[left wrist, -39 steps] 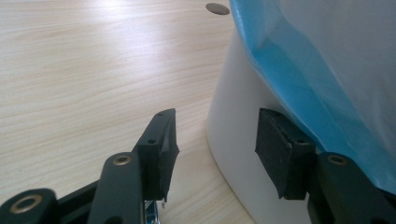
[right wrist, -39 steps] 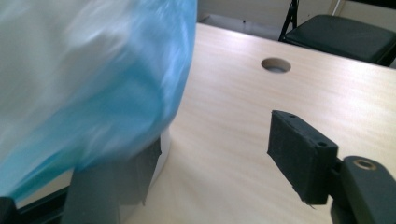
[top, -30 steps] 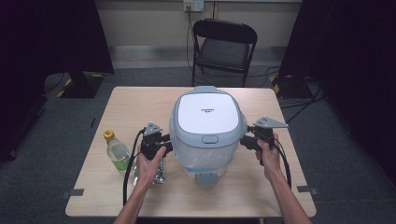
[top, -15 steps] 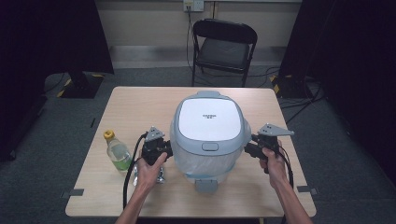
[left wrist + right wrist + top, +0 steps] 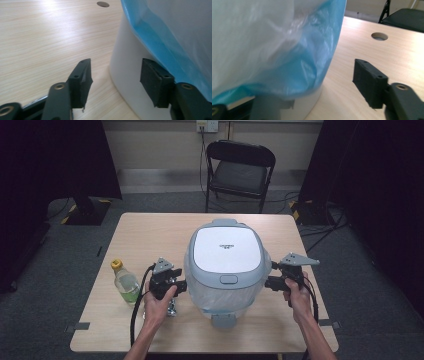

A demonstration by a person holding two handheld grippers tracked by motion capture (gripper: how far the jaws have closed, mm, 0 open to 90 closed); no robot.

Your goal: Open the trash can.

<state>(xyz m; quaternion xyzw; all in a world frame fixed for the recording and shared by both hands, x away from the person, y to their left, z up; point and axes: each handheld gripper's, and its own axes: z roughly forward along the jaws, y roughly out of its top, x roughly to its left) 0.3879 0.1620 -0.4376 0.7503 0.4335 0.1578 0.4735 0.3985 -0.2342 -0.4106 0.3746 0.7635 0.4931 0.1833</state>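
Plastic-lined rounded bin point(image 5: 225, 270) — smooth wooden table point(image 5: 150, 235)

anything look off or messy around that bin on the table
Slightly untidy: the blue liner bag hangs loose and crumpled over the side of the white bin, below its lid. Nothing looks spilled or damaged; the bottle stands upright beside it.

Black folding chair point(image 5: 240, 167) behind wooden table point(image 5: 150, 235)

The small print on the bin lid point(image 5: 227, 251) is unreadable.
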